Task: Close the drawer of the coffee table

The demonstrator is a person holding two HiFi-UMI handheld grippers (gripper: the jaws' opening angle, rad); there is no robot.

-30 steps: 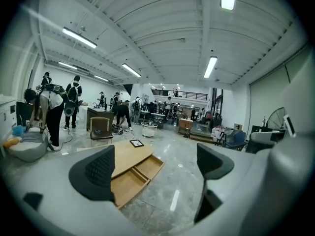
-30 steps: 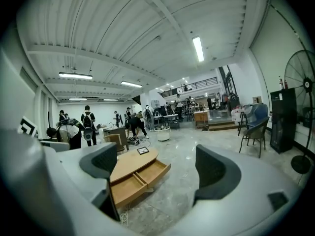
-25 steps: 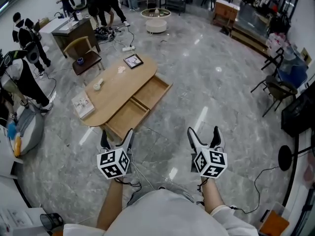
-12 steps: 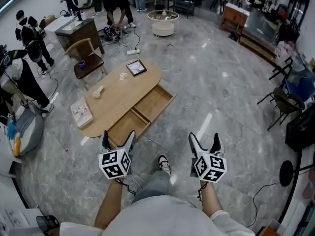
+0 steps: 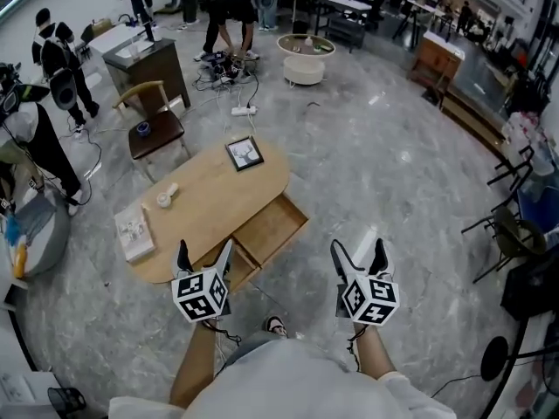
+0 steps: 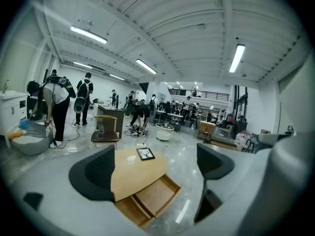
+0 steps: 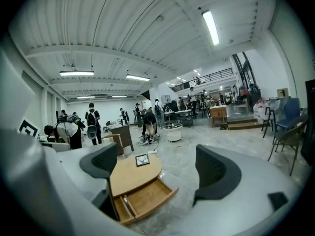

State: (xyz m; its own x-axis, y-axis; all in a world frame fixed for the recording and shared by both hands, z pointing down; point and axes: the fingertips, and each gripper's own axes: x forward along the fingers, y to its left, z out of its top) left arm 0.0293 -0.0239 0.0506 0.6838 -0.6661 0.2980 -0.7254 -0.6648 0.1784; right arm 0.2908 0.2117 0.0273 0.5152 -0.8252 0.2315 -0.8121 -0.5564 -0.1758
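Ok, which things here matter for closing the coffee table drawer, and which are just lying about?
For the job: open light wooden drawer; oval wooden coffee table; left gripper and right gripper, jaws apart.
Lying about: black framed picture, white booklet, small white object on the tabletop; wooden chair.

Framed picture (image 5: 245, 153), book (image 5: 133, 231) on coffee table (image 5: 210, 195)

- Framed picture (image 5: 245, 153) lying flat; book (image 5: 134, 230) and a small white item (image 5: 162, 198) well apart from it.
- Wooden chair (image 5: 155, 120), blue cup (image 5: 142, 129) on its seat.
- Dark desk (image 5: 140, 62) just behind the chair.
- White power strip (image 5: 243, 110) on the grey marble floor (image 5: 376, 147), with a cable tangle near it and a person (image 5: 229, 7) bent over that.
- Round white low table (image 5: 305, 59) further back.
- Black chair (image 5: 505, 234) at right, grey beanbag (image 5: 39, 225) at left.
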